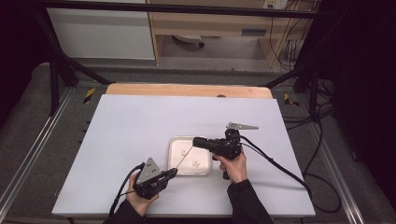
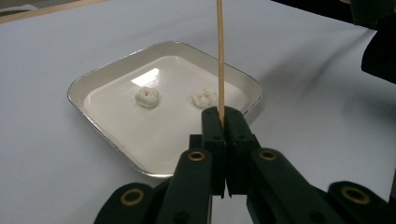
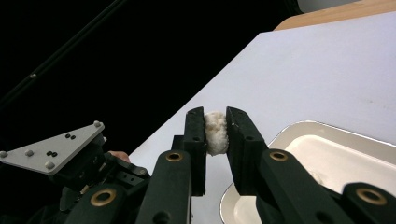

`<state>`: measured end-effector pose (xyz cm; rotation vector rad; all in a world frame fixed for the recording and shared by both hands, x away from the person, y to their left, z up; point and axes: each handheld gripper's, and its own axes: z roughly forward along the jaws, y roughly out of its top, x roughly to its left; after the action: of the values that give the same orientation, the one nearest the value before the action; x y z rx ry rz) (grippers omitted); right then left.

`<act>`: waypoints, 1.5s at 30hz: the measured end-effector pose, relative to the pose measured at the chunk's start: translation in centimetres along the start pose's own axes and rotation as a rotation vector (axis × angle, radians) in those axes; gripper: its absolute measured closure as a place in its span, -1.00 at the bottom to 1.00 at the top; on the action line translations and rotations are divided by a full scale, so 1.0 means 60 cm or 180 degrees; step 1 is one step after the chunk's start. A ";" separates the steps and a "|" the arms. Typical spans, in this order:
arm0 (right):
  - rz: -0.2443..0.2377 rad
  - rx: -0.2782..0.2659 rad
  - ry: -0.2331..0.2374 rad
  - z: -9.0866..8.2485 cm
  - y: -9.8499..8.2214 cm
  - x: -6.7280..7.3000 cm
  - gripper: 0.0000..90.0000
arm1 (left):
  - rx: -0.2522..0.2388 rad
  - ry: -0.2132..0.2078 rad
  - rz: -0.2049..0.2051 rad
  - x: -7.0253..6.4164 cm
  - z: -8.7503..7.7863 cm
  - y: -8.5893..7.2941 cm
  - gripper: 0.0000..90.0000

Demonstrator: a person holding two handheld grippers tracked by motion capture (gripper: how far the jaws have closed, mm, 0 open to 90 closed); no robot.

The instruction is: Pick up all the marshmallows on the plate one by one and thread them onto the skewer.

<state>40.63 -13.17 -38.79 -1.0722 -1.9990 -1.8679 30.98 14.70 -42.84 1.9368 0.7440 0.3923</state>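
Skewer is clamped upright-looking in the left gripper, jaws pressed together on its base; in the high view it runs as a thin line from the left gripper, lower centre, up and right over the tray toward the right gripper. Right gripper jaws are squeezed on one white lump, mid frame, held off the table. Task looks like threading lumps onto the stick. Risks: skewer tip misses the lump's middle and slides off, since the target is small and the stick is thin and long; soft lump may crumble or squash if the jaws press harder; stick may bend or pivot in the left jaws under push, as it is gripped at the very end; lump may drop outside the tray. Count: one skewer, one tray, three lumps total: one held, two on the tray, left one and right one, apart. Two grippers, one white table.
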 end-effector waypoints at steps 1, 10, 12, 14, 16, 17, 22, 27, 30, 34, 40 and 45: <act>0.0002 0.0000 0.0009 0.001 -0.001 0.000 0.77 | 0.0003 0.0004 0.0001 0.000 0.000 0.000 0.97; 0.0042 0.0287 0.0133 0.030 -0.035 0.001 0.77 | -0.0033 0.0043 -0.0005 -0.003 0.004 0.007 0.97; 0.0030 0.0312 0.0106 0.034 -0.042 0.000 0.76 | -0.0011 0.0049 -0.0026 -0.002 0.006 0.006 0.97; 0.0038 0.0319 0.0096 0.037 -0.048 0.002 0.76 | -0.0008 0.0048 -0.0037 -0.003 0.008 0.008 0.97; 0.0007 0.0332 0.0077 0.039 -0.054 0.003 0.75 | -0.0001 0.0040 -0.0067 -0.003 0.012 0.009 0.97; 0.0003 0.0343 0.0066 0.040 -0.056 0.004 0.75 | 0.0003 0.0031 -0.0079 -0.003 0.014 0.010 0.97; -0.0031 0.0416 0.0014 0.044 -0.070 0.007 0.73 | 0.0036 -0.0003 -0.0145 -0.003 0.022 0.011 0.97; -0.0083 0.0446 -0.0008 0.046 -0.075 0.008 0.70 | 0.0044 -0.0019 -0.0160 -0.003 0.023 0.010 0.96; -0.0180 0.0404 -0.0060 0.041 -0.070 0.010 0.52 | 0.0030 -0.0021 -0.0177 0.000 0.020 0.010 0.96; -0.0369 0.0357 -0.0170 0.029 -0.057 0.016 0.24 | 0.0005 -0.0014 -0.0215 0.006 0.014 0.009 0.96; -0.0596 0.0357 -0.0327 0.013 -0.042 0.019 -0.12 | -0.0001 -0.0010 -0.0224 0.010 0.010 0.009 0.96; -0.0858 0.0471 -0.0613 0.008 -0.040 0.015 -0.40 | 0.0015 -0.0007 -0.0235 0.016 0.003 0.006 0.96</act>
<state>38.64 -12.27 -40.24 -1.0185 -2.4570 -1.7569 31.90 15.08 -42.66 1.9079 0.8132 0.3436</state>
